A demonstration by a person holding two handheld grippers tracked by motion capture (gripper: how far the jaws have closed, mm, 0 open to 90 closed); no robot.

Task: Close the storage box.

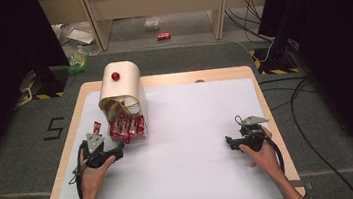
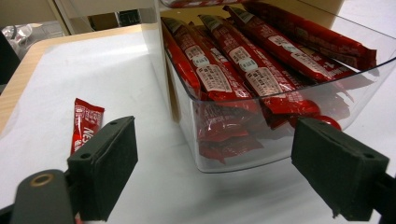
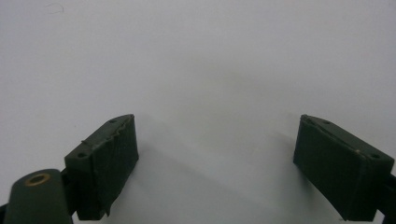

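A clear plastic bin (image 2: 233, 154) (image 1: 140, 133) holds several red sachets (image 2: 233, 60) (image 1: 126, 127). Over its back part sits a cream dispenser (image 1: 121, 83) with a red knob (image 1: 115, 76). One loose red sachet (image 2: 86, 123) (image 1: 97, 127) lies on the white sheet left of the bin. My left gripper (image 2: 215, 172) (image 1: 119, 148) is open just in front of the bin's near corner, with nothing between its jaws. At the table's right side, my right gripper (image 3: 217, 163) (image 1: 230, 141) is open over bare white sheet.
The white sheet (image 1: 193, 128) covers most of the wooden table (image 1: 73, 114). Beyond the table stand wooden furniture legs (image 1: 218, 19), a red can (image 1: 164, 36) on the floor, and cables (image 1: 249, 0).
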